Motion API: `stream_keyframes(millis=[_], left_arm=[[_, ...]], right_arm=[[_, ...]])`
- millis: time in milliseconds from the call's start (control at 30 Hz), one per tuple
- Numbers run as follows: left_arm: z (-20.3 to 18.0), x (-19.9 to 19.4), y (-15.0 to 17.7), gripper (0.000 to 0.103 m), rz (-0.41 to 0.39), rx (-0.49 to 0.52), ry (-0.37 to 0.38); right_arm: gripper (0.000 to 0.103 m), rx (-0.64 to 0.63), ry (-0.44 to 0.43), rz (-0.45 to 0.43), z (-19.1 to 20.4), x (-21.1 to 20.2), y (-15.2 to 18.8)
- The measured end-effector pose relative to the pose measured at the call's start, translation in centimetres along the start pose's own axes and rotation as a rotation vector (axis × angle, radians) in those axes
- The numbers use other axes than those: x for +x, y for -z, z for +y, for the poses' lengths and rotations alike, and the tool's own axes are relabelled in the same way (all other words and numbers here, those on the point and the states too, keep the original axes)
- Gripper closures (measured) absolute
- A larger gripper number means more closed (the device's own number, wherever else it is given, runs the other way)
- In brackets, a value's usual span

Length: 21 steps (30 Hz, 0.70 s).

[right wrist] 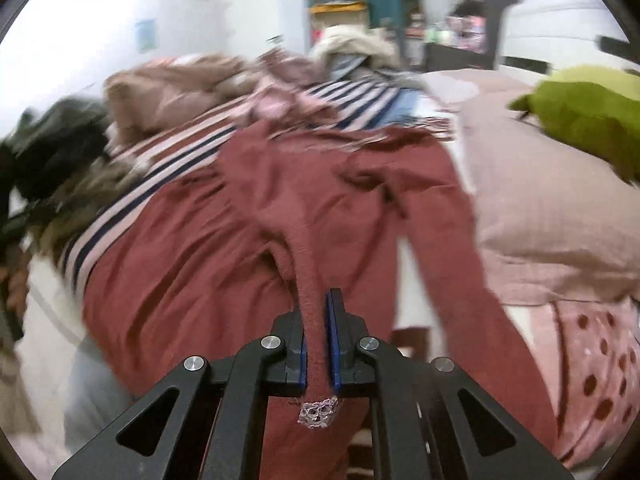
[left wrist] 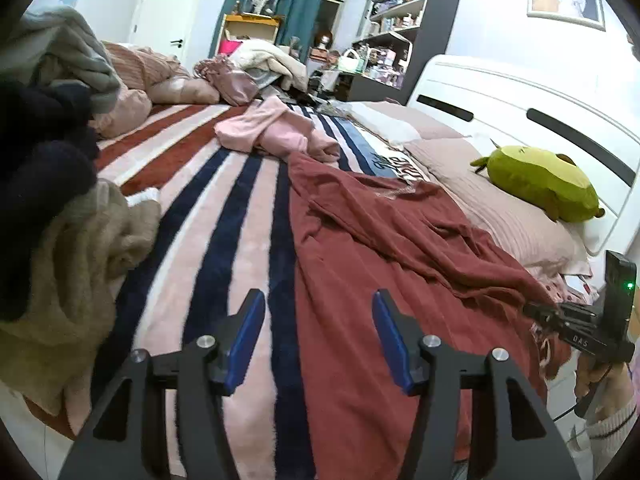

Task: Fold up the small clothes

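A rust-red garment [left wrist: 392, 248] lies spread and wrinkled on the striped bed blanket [left wrist: 224, 216]. My left gripper [left wrist: 318, 320] is open and empty, hovering over the garment's near left edge. My right gripper [right wrist: 319, 320] is shut on a bunched fold of the red garment [right wrist: 280, 200] and holds it lifted; a small lace patch shows on the fold below the pads. The right gripper also shows at the right edge of the left wrist view [left wrist: 538, 312], at the garment's right side. The right wrist view is blurred.
A pink garment [left wrist: 280, 128] lies crumpled farther up the bed. Beige and dark clothes [left wrist: 72, 240] pile at the left. A green plush toy [left wrist: 544, 184] rests on pink pillows [left wrist: 512, 224] by the white headboard [left wrist: 520, 120]. Shelves [left wrist: 400, 28] stand behind.
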State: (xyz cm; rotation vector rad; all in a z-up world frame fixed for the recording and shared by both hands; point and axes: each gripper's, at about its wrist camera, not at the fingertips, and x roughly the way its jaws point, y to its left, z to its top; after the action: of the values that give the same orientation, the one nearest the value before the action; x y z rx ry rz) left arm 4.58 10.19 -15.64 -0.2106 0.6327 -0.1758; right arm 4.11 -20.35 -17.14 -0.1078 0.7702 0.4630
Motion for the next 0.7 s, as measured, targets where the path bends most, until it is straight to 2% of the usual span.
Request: stream_keyframes(millis=[100,133,200,233,267,333,433,500,533,600,633,667,700], left_arm=[[-0.1,0.2,0.0,0.051,0.013,0.012,0.011],[-0.2,0.2,0.0,0.051,0.013,0.016,0.012],[-0.2,0.5,-0.3,0.048,0.017,0.021,0.017],[-0.3,0.6,-0.4,0.044,0.019,0.024,0.021],[-0.4,0.9,-0.6,0.040,0.021,0.029,0.024],[-0.4,1.9,-1.3,0.039,0.030,0.051,0.018],[-0.5,4.5,-2.8,0.039,0.056,0.090,-0.021],[-0.5,6.8,-3.8,0.039,0.081,0.116,-0.032],[-0.4,8.4,-4.3,0.039,0.099,0.123,-0.036],[0.1,11.5,-5.3,0.040,0.153,0.113,-0.067],[0.4,12.5,-5.5,0.044,0.172,0.100,-0.067],[0.8,13.8,-5.8,0.053,0.200,0.078,-0.052],[1.0,14.9,-6.0,0.060,0.227,0.063,-0.040]], right_arm=[[0.100,0.161,-0.259,0.032,-1.9,-0.2,0.2],[0.099,0.164,-0.269,0.043,-2.0,-0.2,0.3],[0.095,0.090,-0.193,0.128,-1.7,0.5,0.4],[0.085,0.068,-0.170,0.155,-1.5,0.7,0.4],[0.063,0.061,-0.167,0.171,-1.7,0.7,0.2],[0.042,0.083,-0.198,0.131,-2.7,-0.1,-0.2],[0.042,0.131,-0.228,0.075,-3.9,-0.8,-1.5],[0.044,0.147,-0.199,0.095,-4.1,0.7,-2.2],[0.050,0.145,-0.187,0.107,-4.1,1.5,-2.3],[0.069,0.136,-0.193,0.150,-3.8,3.6,-2.1],[0.095,0.134,-0.201,0.166,-3.7,4.3,-1.8],[0.101,0.129,-0.203,0.163,-3.6,4.7,-1.6],[0.101,0.131,-0.199,0.147,-3.7,4.8,-1.4]])
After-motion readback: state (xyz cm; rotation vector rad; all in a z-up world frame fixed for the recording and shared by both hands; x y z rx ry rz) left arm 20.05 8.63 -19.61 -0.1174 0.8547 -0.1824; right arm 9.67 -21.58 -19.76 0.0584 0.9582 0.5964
